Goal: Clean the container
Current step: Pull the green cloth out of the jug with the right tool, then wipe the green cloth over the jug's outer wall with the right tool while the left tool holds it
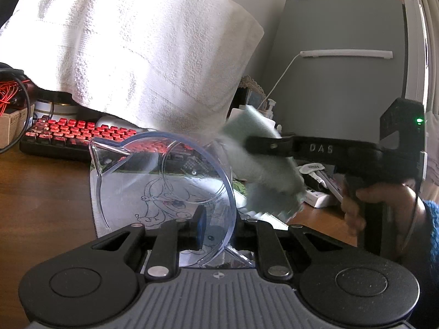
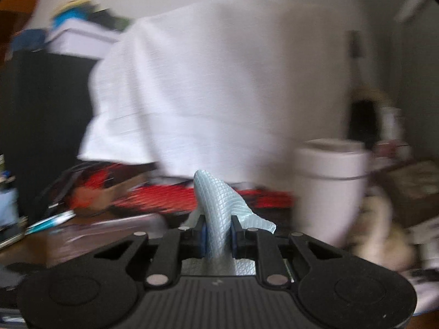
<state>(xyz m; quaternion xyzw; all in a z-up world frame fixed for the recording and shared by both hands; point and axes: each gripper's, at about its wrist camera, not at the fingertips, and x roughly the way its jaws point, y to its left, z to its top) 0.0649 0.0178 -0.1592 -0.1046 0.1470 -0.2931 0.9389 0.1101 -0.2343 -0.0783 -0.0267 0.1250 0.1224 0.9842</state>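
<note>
Two grippers share the job: the left gripper (image 1: 216, 233) has its jaws shut on the rim of the clear container (image 1: 164, 192), holding it tipped on its side above the desk (image 1: 46, 189) so its open mouth faces right. The right gripper (image 2: 218, 237), jaws clamped on a pale green cloth (image 2: 219, 205), hangs just right of that mouth, apparently so the cloth can wipe inside.

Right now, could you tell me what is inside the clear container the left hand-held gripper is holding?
Nothing shows inside the clear container; through its wall you see a cartoon-printed mat and the red keyboard. The green cloth sits outside, beside the rim. Residue cannot be judged.
</note>
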